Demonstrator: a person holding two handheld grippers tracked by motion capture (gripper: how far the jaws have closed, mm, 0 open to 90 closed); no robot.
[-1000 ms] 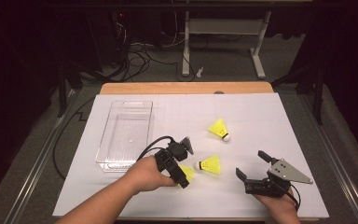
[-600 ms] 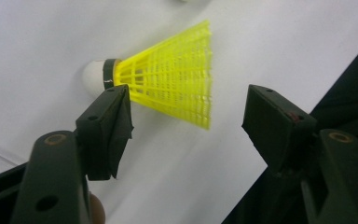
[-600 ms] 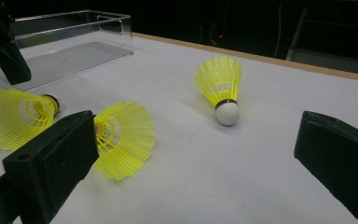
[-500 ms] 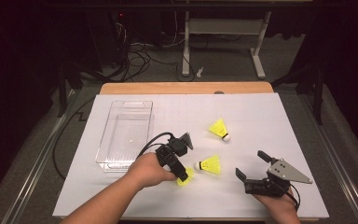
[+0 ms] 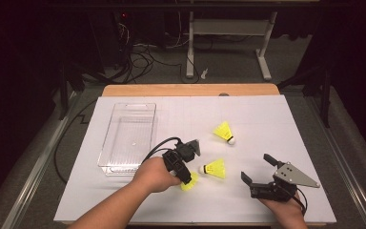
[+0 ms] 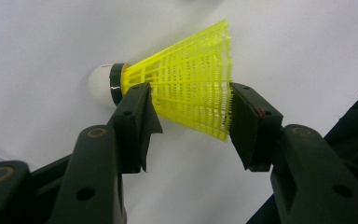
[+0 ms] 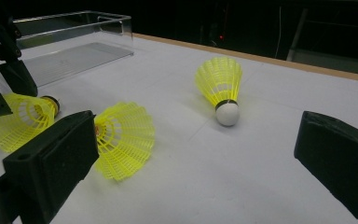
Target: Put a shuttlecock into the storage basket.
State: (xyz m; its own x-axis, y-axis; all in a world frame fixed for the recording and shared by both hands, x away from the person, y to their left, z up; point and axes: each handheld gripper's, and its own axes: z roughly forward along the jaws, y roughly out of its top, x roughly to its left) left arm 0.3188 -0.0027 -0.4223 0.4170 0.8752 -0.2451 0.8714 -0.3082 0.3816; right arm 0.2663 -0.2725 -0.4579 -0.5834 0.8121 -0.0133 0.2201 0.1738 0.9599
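Three yellow shuttlecocks lie on the white table. My left gripper [image 5: 188, 177] points down at the nearest shuttlecock [image 6: 186, 93]. Its jaws have just been closing, and both pads now touch the mesh skirt, one near the cork and one at the rim. The skirt looks unsquashed. A second shuttlecock [image 5: 214, 168] lies on its side just to the right, and a third [image 5: 224, 131] stands cork-down farther back. My right gripper [image 5: 256, 167] rests low at the front right, wide open, aimed at the second shuttlecock [image 7: 123, 140] and the third [image 7: 219, 84], holding nothing.
A clear plastic box [image 5: 128, 138] stands empty at the left of the table, just behind my left hand. The wooden far edge of the table [image 5: 190, 89] runs behind the white surface. Cables and a desk frame lie on the floor beyond.
The left gripper's jaws have drawn in around the nearest shuttlecock, and the hand has settled slightly. The right gripper and the other two shuttlecocks have not moved.
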